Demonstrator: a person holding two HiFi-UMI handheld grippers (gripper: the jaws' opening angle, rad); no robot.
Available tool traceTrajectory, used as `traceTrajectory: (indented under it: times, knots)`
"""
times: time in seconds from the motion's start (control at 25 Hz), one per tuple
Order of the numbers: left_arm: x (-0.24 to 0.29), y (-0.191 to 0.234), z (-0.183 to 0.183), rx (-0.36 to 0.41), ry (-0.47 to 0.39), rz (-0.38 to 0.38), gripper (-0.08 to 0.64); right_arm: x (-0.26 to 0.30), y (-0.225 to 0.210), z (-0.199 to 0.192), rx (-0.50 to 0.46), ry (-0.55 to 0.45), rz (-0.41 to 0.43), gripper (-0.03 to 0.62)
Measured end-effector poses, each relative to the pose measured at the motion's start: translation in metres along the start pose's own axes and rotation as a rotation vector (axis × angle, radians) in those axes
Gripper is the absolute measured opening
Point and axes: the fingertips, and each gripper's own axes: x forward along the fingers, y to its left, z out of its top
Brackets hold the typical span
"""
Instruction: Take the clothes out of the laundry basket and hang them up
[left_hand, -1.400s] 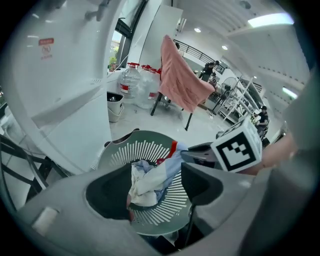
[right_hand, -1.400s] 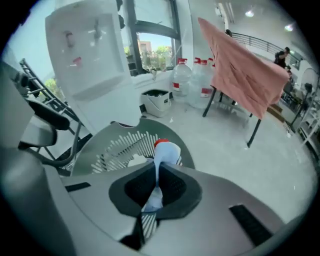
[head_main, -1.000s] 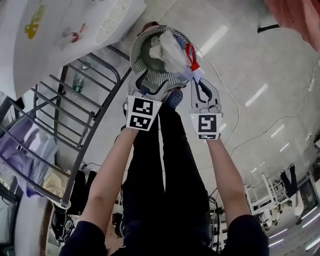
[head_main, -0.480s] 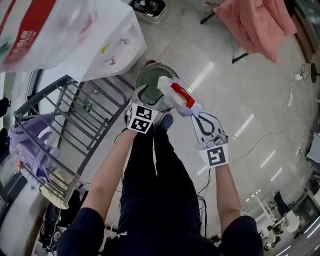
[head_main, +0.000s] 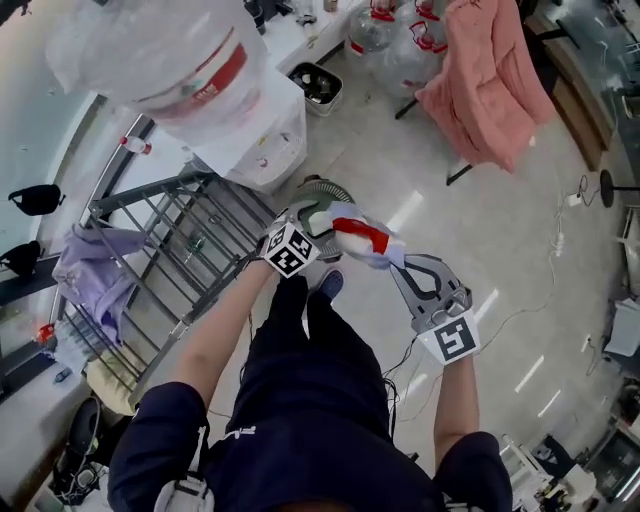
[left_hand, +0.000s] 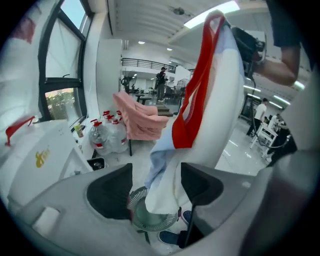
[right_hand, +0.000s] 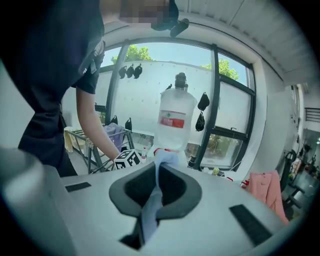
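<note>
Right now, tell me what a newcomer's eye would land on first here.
A white garment with red trim stretches across the centre of the head view, its light blue edge pinched in the right gripper. A pink cloth hangs upper right, and a drying rack holding a purple garment stands at left.

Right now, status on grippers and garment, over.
Right gripper shut on garment. Left gripper open, garment between jaws. Garment clear of basket. Rack at left.

Navy short-sleeved shirt (head_main: 215, 445), dark trousers (head_main: 300, 325), blue shoe (head_main: 328, 286)
</note>
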Motion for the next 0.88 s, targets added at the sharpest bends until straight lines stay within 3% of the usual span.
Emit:
traceTrajectory:
  times: [0.2, 0.36, 0.44, 0.56, 0.68, 0.88]
  knots:
    - [-0.026, -0.014, 0.047, 0.127, -0.126, -0.13, 0.31, -0.024, 0.003, 0.05, -0.037, -0.047, 0.018, 0.009]
    - [-0.04, -0.034, 0.072, 0.157, -0.213, -0.182, 0.28, -0.034, 0.004, 0.072, -0.049, -0.09, 0.006, 0.009]
    - [-0.049, -0.034, 0.077, 0.123, -0.258, -0.143, 0.049, -0.036, 0.003, 0.076, -0.044, -0.108, -0.009, 0.009]
    - [-0.065, -0.034, 0.075, 0.03, -0.268, -0.104, 0.028, -0.04, -0.002, 0.074, -0.044, -0.106, -0.036, 0.009]
    - [-0.086, -0.034, 0.07, -0.01, -0.25, -0.05, 0.025, -0.042, -0.011, 0.061, -0.046, -0.055, -0.077, 0.009]
    - [-0.136, -0.02, 0.062, -0.172, -0.276, 0.134, 0.025, -0.041, -0.02, 0.046, -0.022, -0.022, -0.141, 0.009]
